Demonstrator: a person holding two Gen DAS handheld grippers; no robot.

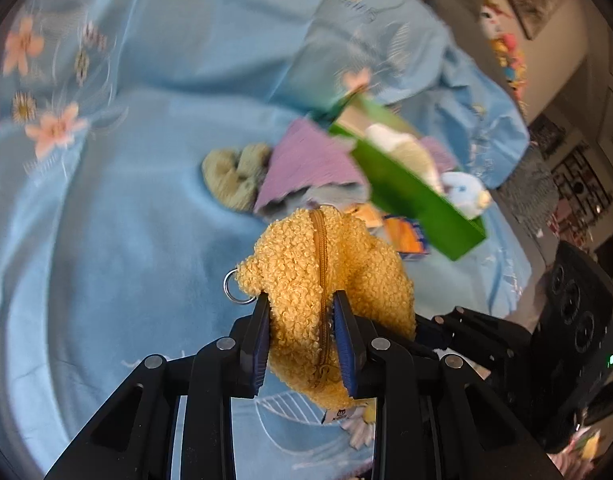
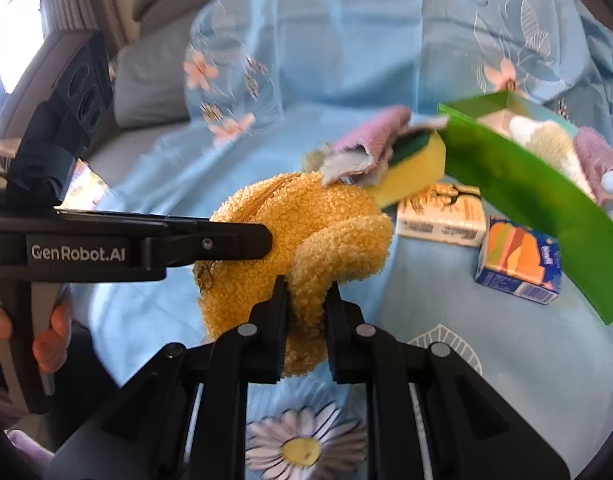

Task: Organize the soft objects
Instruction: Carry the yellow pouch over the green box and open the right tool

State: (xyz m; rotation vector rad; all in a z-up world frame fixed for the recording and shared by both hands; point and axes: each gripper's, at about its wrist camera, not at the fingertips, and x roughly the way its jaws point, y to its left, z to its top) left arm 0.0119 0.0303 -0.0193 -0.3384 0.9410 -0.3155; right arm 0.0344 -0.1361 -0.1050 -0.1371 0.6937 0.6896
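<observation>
Left wrist view: left gripper (image 1: 302,300) nearly closed, blue pads pinching fuzzy yellow pouch (image 1: 326,280) across zipper; pouch raised above blue cloth (image 1: 126,220), metal ring (image 1: 236,288) hanging at its left edge. Beyond pouch: purple cloth (image 1: 306,164), green box (image 1: 410,188) with soft toys inside, olive plush (image 1: 234,176) to left.

Right wrist view: right gripper (image 2: 308,292) nearly closed, clamping pouch's (image 2: 290,216) curled flap; left gripper's (image 2: 262,236) finger reaches in from left, touching pouch. Yellow sponge (image 2: 414,168), two cartons (image 2: 442,216) (image 2: 518,260), green box (image 2: 538,196) beyond on right.
</observation>
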